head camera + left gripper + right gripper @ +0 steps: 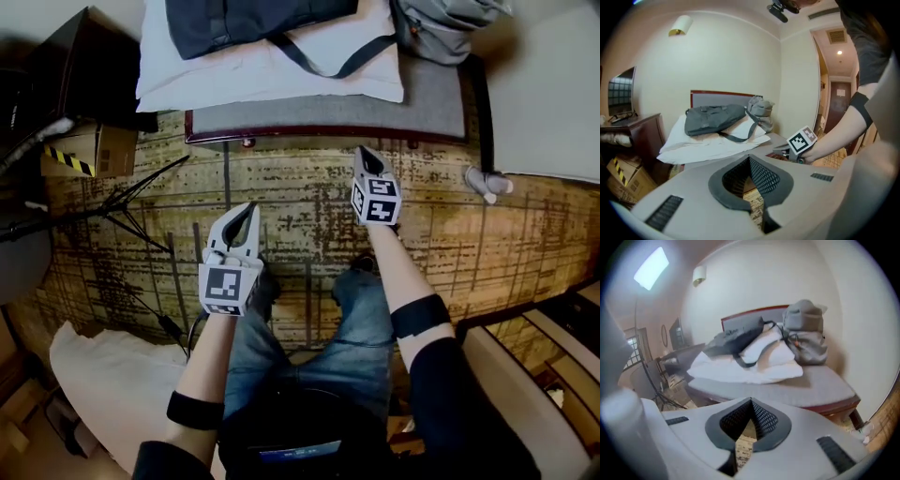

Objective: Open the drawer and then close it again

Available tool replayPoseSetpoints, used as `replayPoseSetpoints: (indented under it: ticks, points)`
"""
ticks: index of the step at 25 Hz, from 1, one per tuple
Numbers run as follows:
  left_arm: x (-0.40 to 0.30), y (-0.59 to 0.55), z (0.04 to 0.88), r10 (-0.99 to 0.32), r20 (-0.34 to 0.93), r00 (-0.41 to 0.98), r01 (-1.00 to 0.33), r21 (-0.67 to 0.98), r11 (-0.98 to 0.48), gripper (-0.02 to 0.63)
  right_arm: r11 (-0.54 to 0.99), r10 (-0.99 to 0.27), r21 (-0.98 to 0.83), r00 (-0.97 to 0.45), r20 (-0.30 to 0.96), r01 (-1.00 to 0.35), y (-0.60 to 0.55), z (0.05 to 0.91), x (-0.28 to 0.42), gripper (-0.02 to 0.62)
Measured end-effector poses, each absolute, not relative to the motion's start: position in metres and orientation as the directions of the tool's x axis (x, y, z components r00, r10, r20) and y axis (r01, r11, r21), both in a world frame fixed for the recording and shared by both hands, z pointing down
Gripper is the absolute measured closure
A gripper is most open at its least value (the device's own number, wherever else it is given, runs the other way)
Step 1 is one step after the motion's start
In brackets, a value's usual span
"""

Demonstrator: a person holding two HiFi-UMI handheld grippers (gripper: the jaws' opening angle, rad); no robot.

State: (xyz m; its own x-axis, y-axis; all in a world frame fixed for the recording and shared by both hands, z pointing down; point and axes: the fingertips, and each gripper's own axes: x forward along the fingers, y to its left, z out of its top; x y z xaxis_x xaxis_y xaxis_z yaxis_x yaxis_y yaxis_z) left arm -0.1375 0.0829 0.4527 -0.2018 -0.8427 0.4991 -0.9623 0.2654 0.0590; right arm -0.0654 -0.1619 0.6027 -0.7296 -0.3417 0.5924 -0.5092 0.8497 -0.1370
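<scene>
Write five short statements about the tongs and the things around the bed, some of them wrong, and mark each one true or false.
1. The left tongs are shut with nothing between them. True.
2. The right tongs grip a drawer handle. False: they are shut and empty, held in the air above the carpet.
3. A dark bag lies on the white pillow. True.
4. The grey backpack stands on the carpet. False: it sits on the bed, beside the pillow.
5. A tripod stands on the carpet to the person's left. True.
</scene>
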Motion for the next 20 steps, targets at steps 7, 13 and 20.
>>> replayPoseSetpoints:
  ticks: [7, 13, 20]
  points:
    - [-0.108, 0.074, 0.312, -0.881, 0.450, -0.144, -0.983, 0.036, 0.179, 0.603, 0.885, -0.344, -0.126, -0.811, 0.474, -0.449, -0.153, 0.374, -0.021, 0.594]
    - [-0.088, 0.066, 0.223, -0.917, 0.383, -0.114, -0.991, 0.015, 0.130, 0.603, 0.901, -0.356, -0.083, -0.836, 0.417, -0.426, -0.137, 0.252, 0.017, 0.594]
    - [-0.077, 0.073, 0.163, -0.937, 0.335, -0.095, -0.995, -0.021, 0.094, 0.603, 0.916, -0.347, -0.050, -0.851, 0.395, -0.397, -0.113, 0.179, 0.050, 0.594]
